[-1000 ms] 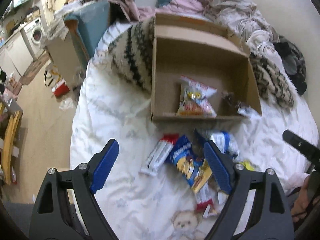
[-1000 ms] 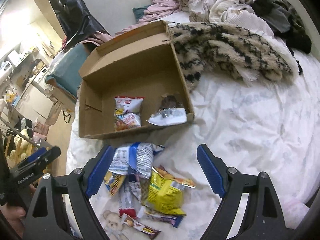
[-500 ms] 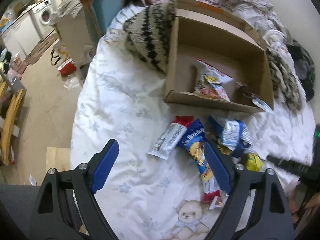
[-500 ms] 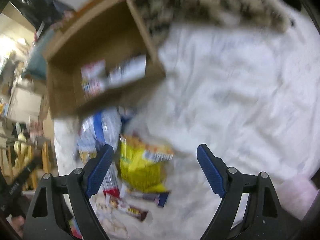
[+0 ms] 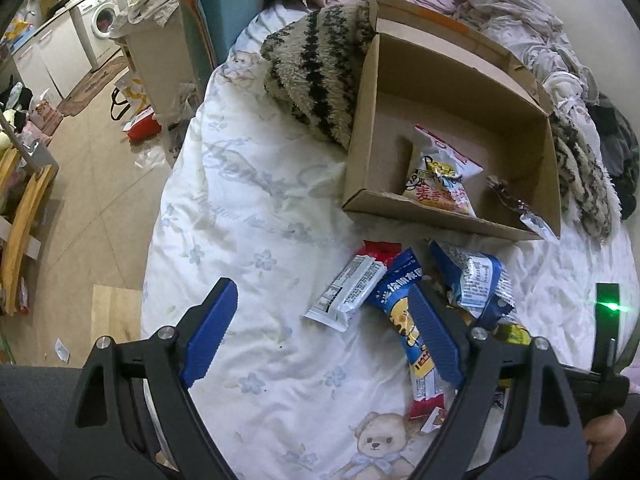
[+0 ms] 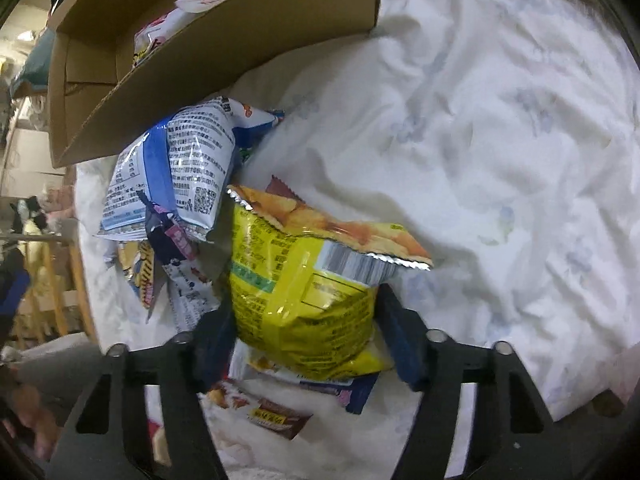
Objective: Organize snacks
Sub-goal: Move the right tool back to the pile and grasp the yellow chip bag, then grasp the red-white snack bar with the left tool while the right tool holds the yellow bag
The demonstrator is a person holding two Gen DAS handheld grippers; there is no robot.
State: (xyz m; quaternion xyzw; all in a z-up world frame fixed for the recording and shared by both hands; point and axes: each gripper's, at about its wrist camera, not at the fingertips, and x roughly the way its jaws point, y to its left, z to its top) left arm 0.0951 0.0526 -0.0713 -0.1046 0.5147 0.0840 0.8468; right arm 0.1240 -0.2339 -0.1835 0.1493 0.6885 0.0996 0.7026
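A cardboard box (image 5: 362, 184) lies on the white bedsheet (image 5: 256, 216) and holds a yellow-and-red snack bag (image 5: 442, 180) and a silver wrapper (image 5: 536, 222). In front of it lies a pile of snacks: a white bar (image 5: 348, 288), a blue bar (image 5: 404, 304), a blue-white bag (image 5: 476, 280). My left gripper (image 5: 320, 338) is open above the sheet, left of the pile. My right gripper (image 6: 306, 344) is open, its fingers on either side of a yellow chip bag (image 6: 308, 288). The blue-white bag (image 6: 176, 172) and the box (image 6: 224, 36) also show there.
A fuzzy striped blanket (image 5: 320, 68) and heaped clothes (image 5: 500, 4) lie behind the box. The bed's left edge drops to a tiled floor (image 5: 88, 184) with clutter. A wrapped bar (image 6: 276, 416) lies under the yellow bag.
My right gripper has dropped down onto the snack pile, and the yellow chip bag now sits between its fingers. My left gripper has drawn back and left a little.
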